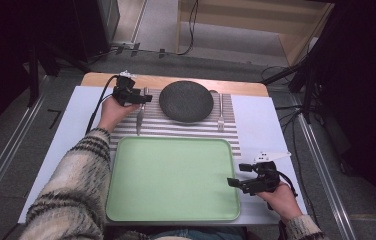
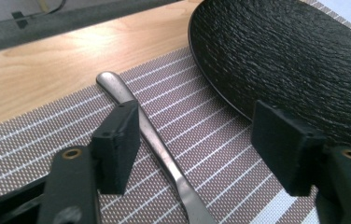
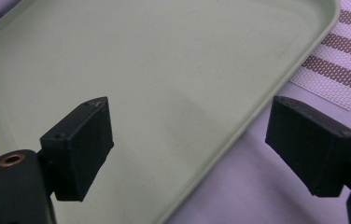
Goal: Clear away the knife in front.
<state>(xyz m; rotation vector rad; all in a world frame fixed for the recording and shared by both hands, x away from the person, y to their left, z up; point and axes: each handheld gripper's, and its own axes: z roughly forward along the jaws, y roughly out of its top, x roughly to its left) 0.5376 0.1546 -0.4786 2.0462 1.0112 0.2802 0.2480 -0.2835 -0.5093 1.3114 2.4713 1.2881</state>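
Knife (image 2: 157, 140) blade cut off by the bottom edge in the left gripper view, far right of plate (image 2: 285, 60) cropped there too, fork (image 1: 221, 117) tines too small to tell from above.

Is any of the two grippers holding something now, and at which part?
Nothing is held. The left gripper stands open around the knife handle without pressing it; the right gripper is open above the green tray.
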